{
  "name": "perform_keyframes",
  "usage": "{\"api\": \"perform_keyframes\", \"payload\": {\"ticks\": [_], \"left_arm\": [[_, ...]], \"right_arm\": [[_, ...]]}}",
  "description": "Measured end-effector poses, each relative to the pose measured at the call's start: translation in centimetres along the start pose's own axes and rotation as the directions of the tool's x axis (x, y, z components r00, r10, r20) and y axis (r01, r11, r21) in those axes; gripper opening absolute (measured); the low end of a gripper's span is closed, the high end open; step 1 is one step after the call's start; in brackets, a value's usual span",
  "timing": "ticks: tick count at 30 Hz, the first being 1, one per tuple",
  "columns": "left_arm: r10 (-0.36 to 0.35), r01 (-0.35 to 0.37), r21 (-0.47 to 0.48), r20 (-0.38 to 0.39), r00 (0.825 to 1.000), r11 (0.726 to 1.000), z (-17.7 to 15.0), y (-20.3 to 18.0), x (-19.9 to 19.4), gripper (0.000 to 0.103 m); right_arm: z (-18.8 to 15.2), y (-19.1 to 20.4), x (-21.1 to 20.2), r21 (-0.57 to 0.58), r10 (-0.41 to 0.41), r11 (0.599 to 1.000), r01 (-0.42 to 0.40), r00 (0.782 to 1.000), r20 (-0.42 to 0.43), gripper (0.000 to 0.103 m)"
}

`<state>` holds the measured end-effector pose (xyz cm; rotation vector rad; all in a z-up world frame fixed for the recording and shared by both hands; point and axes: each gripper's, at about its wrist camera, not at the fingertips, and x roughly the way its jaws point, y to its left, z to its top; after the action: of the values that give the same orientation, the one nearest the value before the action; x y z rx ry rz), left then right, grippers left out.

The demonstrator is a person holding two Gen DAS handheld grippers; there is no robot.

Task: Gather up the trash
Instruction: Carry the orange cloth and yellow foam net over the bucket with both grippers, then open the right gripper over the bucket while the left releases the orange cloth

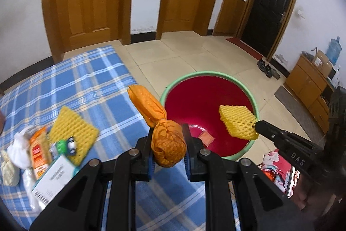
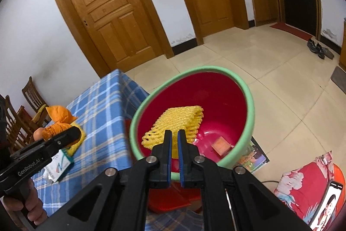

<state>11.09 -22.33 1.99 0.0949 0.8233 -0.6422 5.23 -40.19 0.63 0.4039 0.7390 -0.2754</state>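
The left tongs (image 1: 168,144) are clamped on an orange mesh bundle (image 1: 167,144), its knotted tail sticking up and away over the bench edge. The right tongs (image 2: 174,140) pinch the near edge of a yellow foam net (image 2: 173,125), held over the open mouth of the red bucket (image 2: 225,101) with its green rim.

On the blue plaid bench (image 1: 90,83), left of the left tongs, lies the remaining litter: a second yellow foam net (image 1: 72,131), an orange packet (image 1: 39,151), a white box (image 1: 53,179), a small green-and-white item (image 1: 64,145) and crumpled white paper (image 1: 18,146), all heaped touching one another.

Down in the bucket sits a small orange card (image 2: 220,145).

The bucket stands on the tiled floor just beside the bench. Only the right wrist view shows wooden chairs (image 2: 26,105) beyond the bench; only the left shows a cabinet (image 1: 309,83) with a water jug (image 1: 334,50). Shoes (image 2: 316,48) lie near the dark door (image 1: 272,12).
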Motion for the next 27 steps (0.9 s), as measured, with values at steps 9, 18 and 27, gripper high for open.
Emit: {"api": "perform_keyframes", "payload": {"ticks": [9, 18, 27], "left_arm": [[-0.027, 0.03, 0.062, -0.046, 0.999, 0.998, 0.5, -2.7, 3.9, 0.02], [-0.037, 0.044, 0.088, -0.078, 0.996, 0.995, 0.7, -4.3, 6.1, 0.02], [-0.048, 0.058, 0.109, -0.094, 0.994, 0.992, 0.9, -5.6, 7.6, 0.021]], "right_arm": [[0.0, -2.5, 1.8, 0.028, -0.024, 0.999, 0.025, 0.999, -0.035, 0.01], [0.1, -4.0, 1.9, 0.086, -0.012, 0.996, 0.014, 1.0, -0.017, 0.024], [0.5, -4.7, 1.1, 0.113, -0.024, 0.993, 0.023, 1.0, 0.005, 0.031]]}}
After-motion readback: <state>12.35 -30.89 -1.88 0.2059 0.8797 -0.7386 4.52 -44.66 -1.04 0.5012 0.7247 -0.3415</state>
